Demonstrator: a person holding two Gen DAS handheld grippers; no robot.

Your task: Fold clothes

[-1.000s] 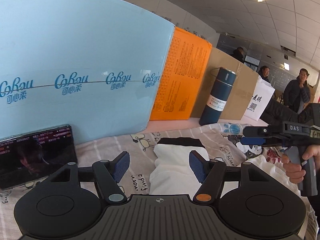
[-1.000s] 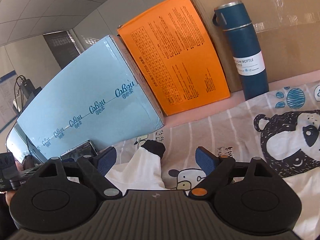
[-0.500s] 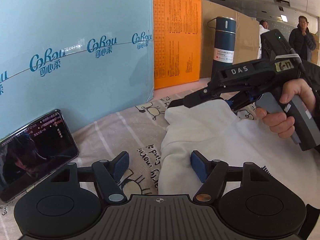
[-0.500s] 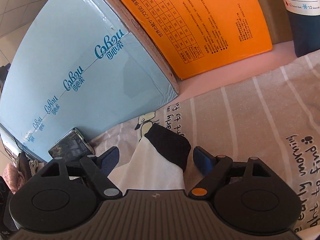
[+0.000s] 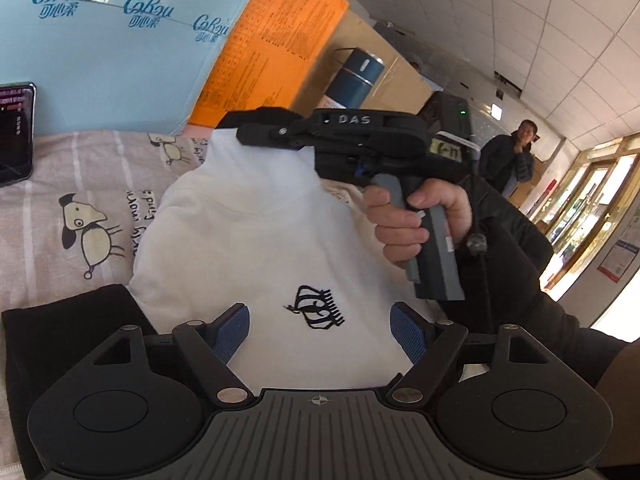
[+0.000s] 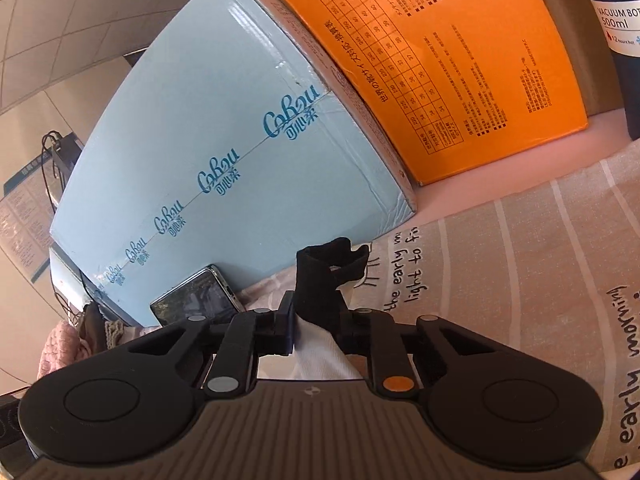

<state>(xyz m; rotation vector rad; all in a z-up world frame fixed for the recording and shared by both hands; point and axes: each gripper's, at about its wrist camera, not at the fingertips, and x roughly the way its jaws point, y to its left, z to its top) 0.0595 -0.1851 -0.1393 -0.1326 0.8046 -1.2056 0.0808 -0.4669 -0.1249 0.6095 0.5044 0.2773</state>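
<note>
A white sweatshirt [image 5: 248,216] with a black crown logo [image 5: 316,312] lies on the cartoon-print sheet [image 5: 60,168]. Its black hem [image 5: 60,340] shows at the lower left. My left gripper [image 5: 320,330] hovers over the chest, its jaws opening, with the logo between the blue pads [image 5: 232,332] and nothing pressed. My right gripper [image 6: 316,320] is closing, and its pads pinch the black cuff [image 6: 324,276] of the white sleeve. From the left wrist, that right gripper [image 5: 256,136] reaches left over the garment, held by a hand [image 5: 416,220], with the cuff [image 5: 260,114] at its tip.
A light blue box [image 5: 100,60], an orange box [image 5: 272,52] and a dark blue vacuum bottle [image 5: 352,80] stand along the far side. A phone [image 5: 14,132] leans against the blue box. A person [image 5: 512,156] stands in the background.
My right gripper's jaws have closed on the black cuff. My left gripper has dropped and come over the sweatshirt's chest, so the crown logo now lies between its wider-spread fingers.
</note>
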